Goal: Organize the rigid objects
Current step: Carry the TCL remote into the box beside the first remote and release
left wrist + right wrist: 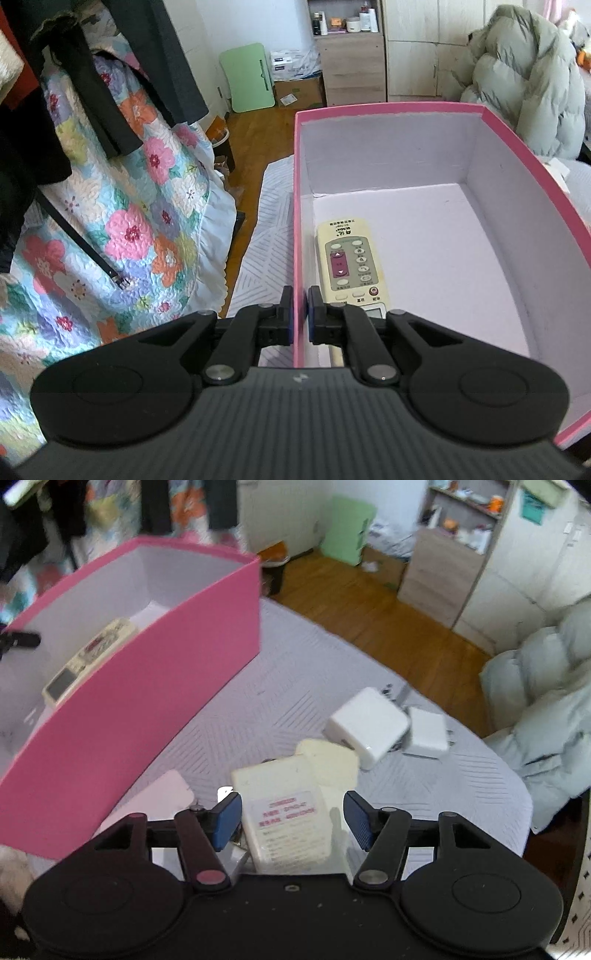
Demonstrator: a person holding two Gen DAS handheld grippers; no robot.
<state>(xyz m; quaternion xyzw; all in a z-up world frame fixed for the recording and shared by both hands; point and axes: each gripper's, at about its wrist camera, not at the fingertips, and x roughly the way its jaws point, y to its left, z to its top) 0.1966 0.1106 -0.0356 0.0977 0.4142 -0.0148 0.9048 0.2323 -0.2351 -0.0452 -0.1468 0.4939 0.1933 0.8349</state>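
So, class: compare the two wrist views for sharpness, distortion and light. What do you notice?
Left wrist view: sharp, the remote control legible, the pink box rim bowed by the fisheye. Right wrist view: motion-smeared, the label on the cream block unreadable, the white charger soft; daylight, soft shadows.

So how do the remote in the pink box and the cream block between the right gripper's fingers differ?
The remote lies inside the pink box, already put away; the cream block still lies out on the grey cover. The remote's top face carries buttons and a small screen; the block's shows only a printed label. The remote is long and slim; the block looks squatter. Both are yellowed cream plastic.
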